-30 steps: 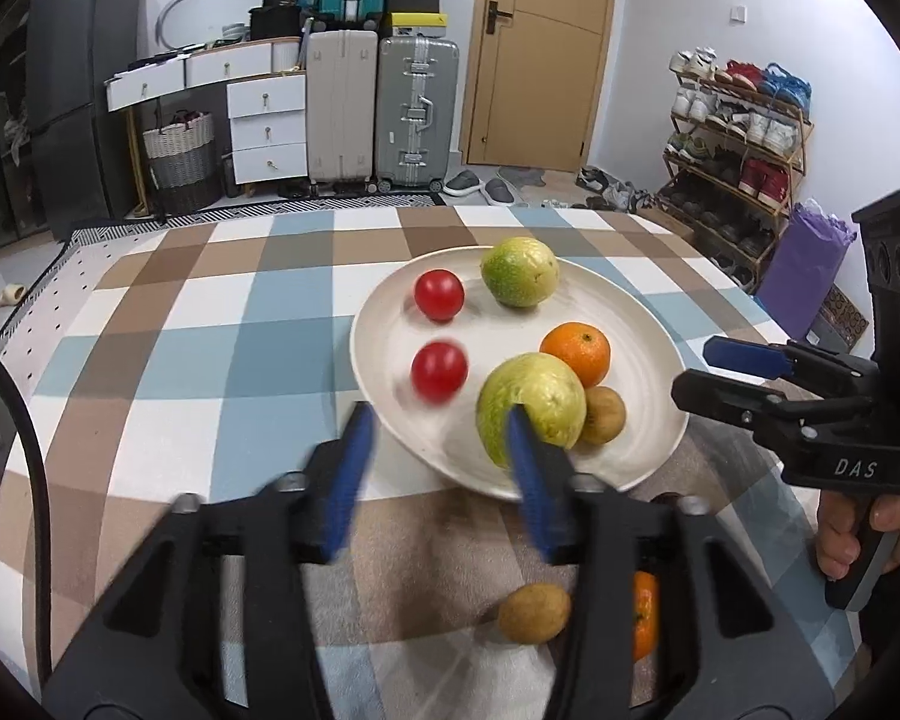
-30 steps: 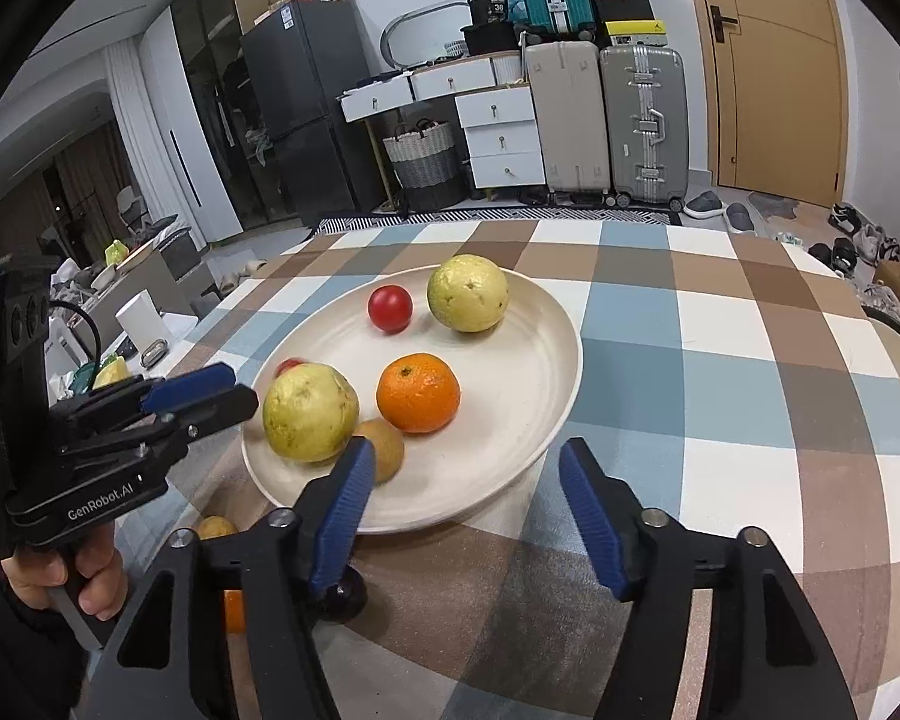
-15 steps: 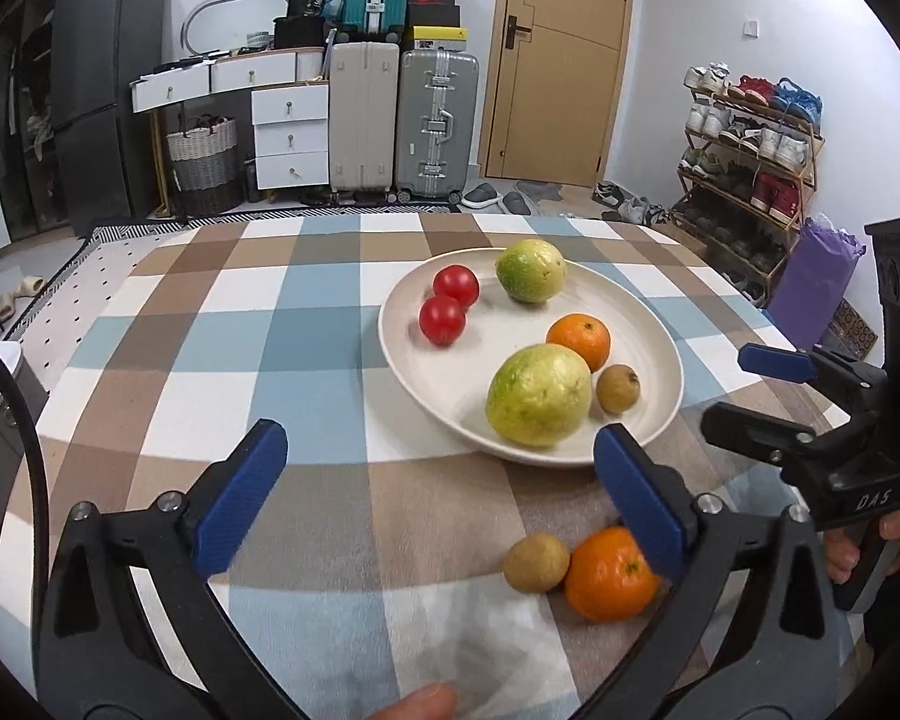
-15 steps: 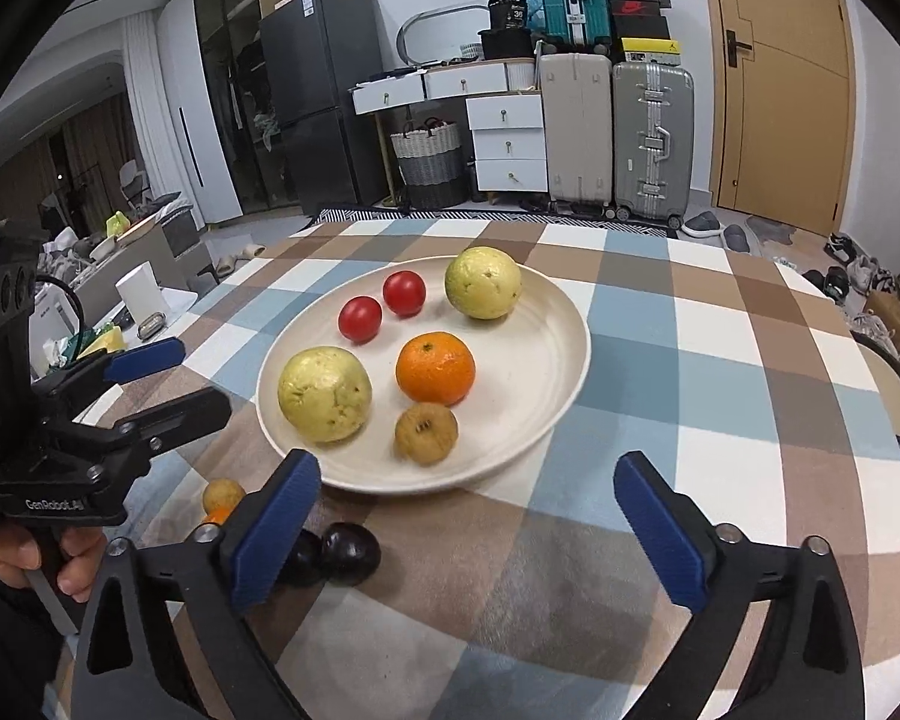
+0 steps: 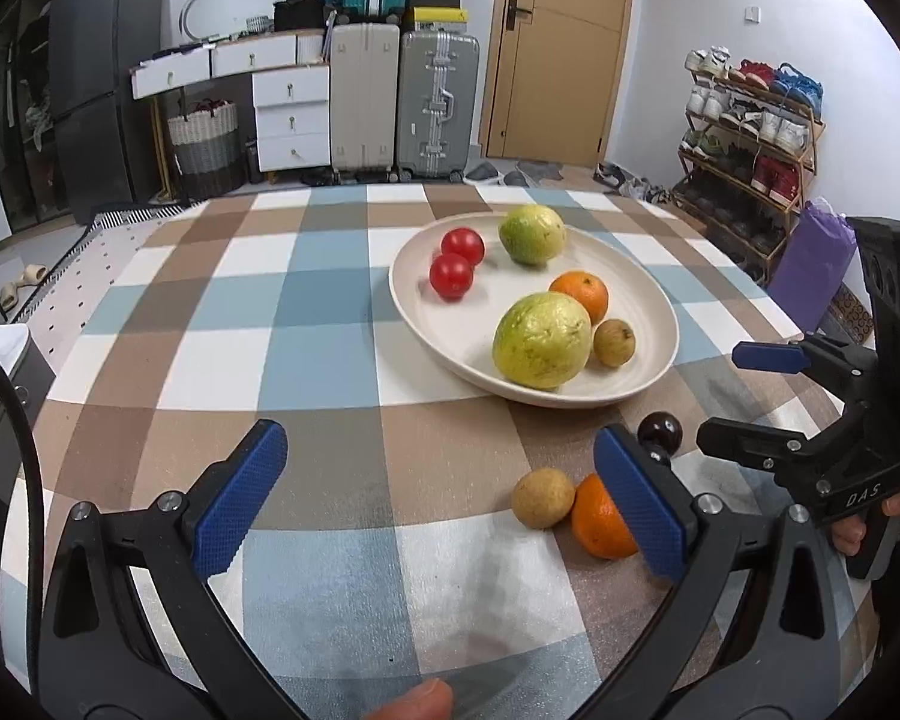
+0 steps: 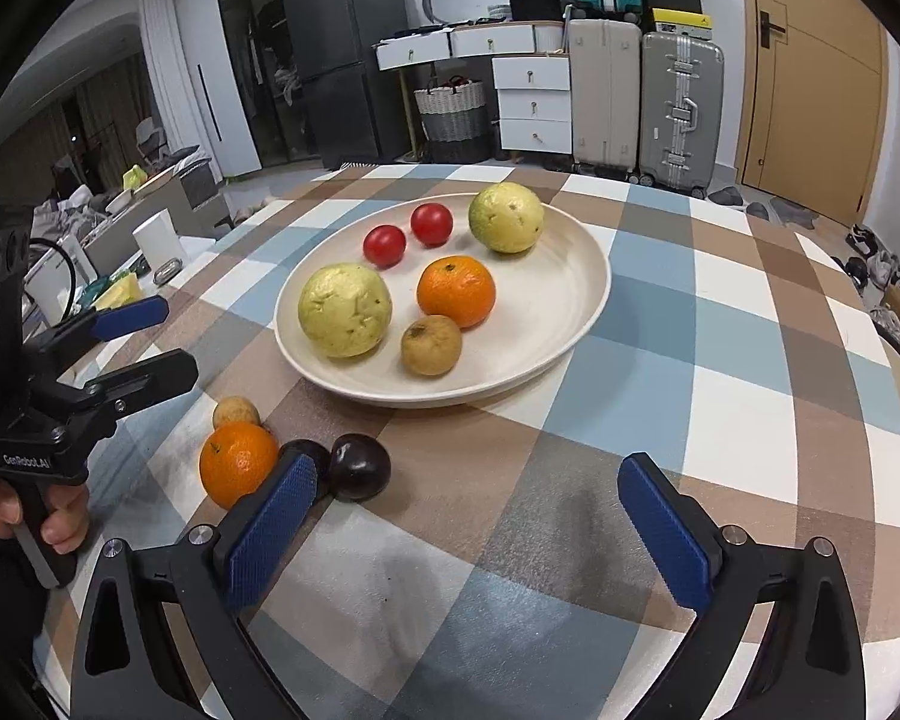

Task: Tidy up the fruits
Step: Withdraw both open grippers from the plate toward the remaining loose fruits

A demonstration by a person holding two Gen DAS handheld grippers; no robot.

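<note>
A cream plate (image 5: 648,312) (image 6: 570,276) on the checked tablecloth holds two red tomatoes (image 5: 452,276), two green guavas (image 5: 541,340), an orange (image 5: 579,295) and a small brown fruit (image 5: 614,342). Off the plate, near the table's front, lie an orange (image 6: 237,464), a small brown fruit (image 6: 236,412) and two dark plums (image 6: 360,467). My left gripper (image 5: 444,498) is open and empty, low over the cloth left of the loose fruit. My right gripper (image 6: 468,534) is open and empty, just right of the plums.
The checked tablecloth (image 5: 210,360) covers the round table. Suitcases (image 5: 438,102), white drawers (image 5: 285,114) and a door stand behind the table; a shoe rack (image 5: 750,132) is at the right. A white cup (image 6: 159,238) sits on a side unit at the left.
Both grippers have opened wide and pulled back from the plate toward the table's front. A tomato has come to rest beside the other one. The loose fruit has come into view.
</note>
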